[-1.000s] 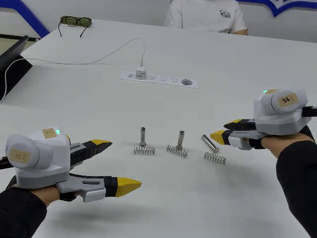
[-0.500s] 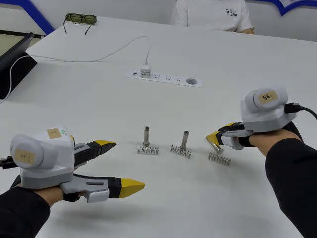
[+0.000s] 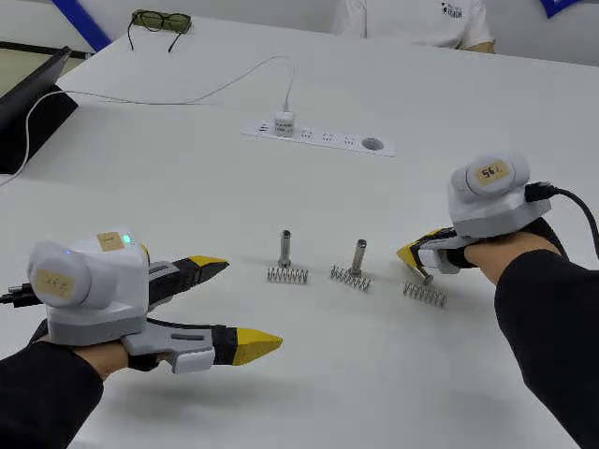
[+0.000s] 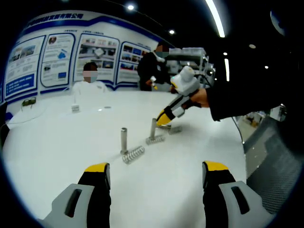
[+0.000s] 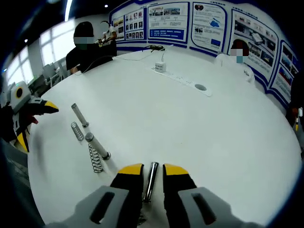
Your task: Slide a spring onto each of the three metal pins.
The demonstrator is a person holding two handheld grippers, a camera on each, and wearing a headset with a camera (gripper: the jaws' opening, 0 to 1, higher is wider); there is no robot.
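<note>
Jaws of the left gripper (image 3: 248,304) are spread wide and hold nothing above the table (image 3: 168,187). Further right, the left pin (image 3: 284,248) and middle pin (image 3: 357,255) stand upright, with the left spring (image 3: 287,275) and middle spring (image 3: 350,278) lying at their bases. Next, the third spring (image 3: 424,295) lies just beside the right gripper (image 3: 415,262). Its jaws are drawn close around the third pin (image 5: 151,180), which lies flat. The pin's near end is hidden, and clamping contact cannot be determined.

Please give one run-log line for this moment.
left gripper: open; right gripper: jaws around lying silver metal pin, grip unclear; two pins upright; three coil springs on white table
</note>
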